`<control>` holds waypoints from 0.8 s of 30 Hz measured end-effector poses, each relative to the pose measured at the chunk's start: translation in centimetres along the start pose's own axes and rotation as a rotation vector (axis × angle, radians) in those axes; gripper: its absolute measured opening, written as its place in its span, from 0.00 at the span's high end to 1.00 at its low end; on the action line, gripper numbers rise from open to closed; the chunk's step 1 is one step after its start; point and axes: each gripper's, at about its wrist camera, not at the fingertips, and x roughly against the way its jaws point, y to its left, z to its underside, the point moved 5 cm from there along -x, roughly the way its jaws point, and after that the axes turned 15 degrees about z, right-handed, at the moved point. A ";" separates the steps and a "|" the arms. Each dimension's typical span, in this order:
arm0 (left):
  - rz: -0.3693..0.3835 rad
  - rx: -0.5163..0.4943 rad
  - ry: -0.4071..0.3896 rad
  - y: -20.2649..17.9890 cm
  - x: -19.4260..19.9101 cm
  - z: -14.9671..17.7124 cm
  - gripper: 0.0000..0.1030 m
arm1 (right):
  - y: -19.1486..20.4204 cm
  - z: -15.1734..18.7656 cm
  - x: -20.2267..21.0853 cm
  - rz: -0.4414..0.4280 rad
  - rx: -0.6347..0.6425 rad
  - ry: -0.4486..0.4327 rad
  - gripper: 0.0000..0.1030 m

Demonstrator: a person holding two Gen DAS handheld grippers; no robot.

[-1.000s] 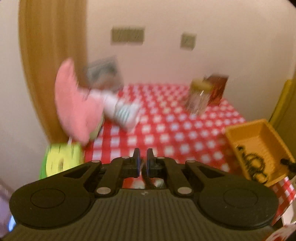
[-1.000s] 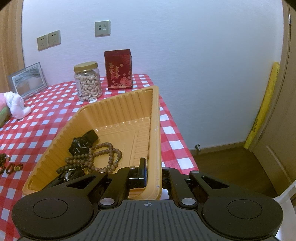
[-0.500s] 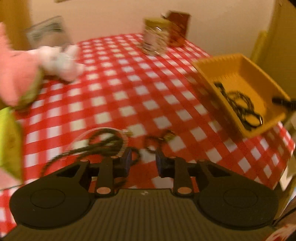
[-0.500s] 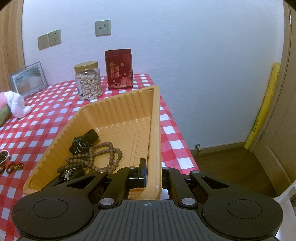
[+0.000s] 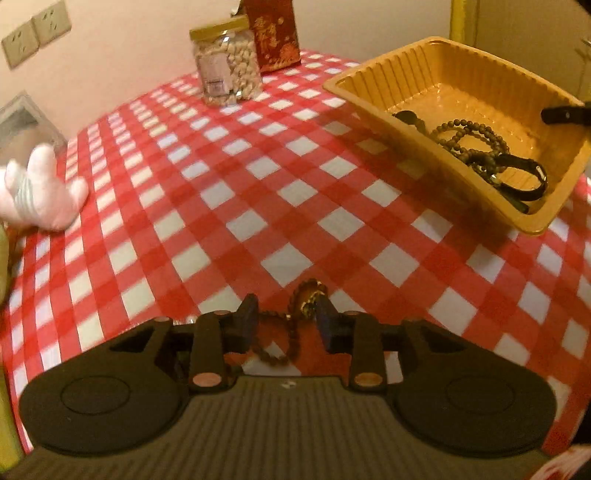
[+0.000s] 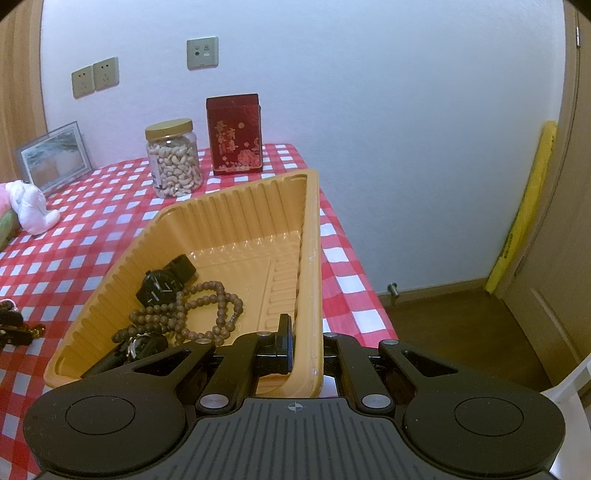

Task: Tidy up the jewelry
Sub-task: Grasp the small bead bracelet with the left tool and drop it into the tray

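tray (image 6: 308, 258): ribbed glossy plastic | beads (image 6: 207, 306): matt wood | tablecloth (image 5: 258, 192): smooth checked

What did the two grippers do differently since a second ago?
The left gripper swung down from facing the wall to the checked tablecloth and opened around a beaded bracelet, not yet pinching it. The right gripper stayed clamped on the orange tray wall; the watch and beads inside did not move.

Red-white checked table (image 5: 280, 192) carries orange tray (image 5: 417, 122) at right, cashew jar (image 5: 227, 66) & red box (image 5: 275, 33) at top, plush toy (image 5: 40, 192) far left, bead bracelet (image 5: 295, 325) bottom centre.
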 end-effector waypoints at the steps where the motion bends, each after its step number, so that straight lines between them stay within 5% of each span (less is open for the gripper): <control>1: 0.009 -0.005 -0.002 0.1 -0.1 -0.1 0.69 | -0.1 0.0 0.0 0.000 0.000 0.000 0.96; 5: 0.050 -0.019 0.009 0.2 -0.3 -0.4 0.72 | 0.0 0.0 -0.1 0.002 0.003 0.001 0.96; 10: 0.084 -0.014 0.036 0.0 0.0 -0.4 0.93 | 0.0 0.0 -0.2 0.002 0.003 0.002 0.96; 14: 0.101 0.032 0.034 -0.2 0.7 -0.3 0.94 | 0.0 0.0 -0.1 0.001 0.003 0.002 0.96; 24: 0.148 0.178 -0.143 -1.1 4.3 -3.7 0.94 | 0.0 0.0 -0.2 0.001 0.004 0.001 0.96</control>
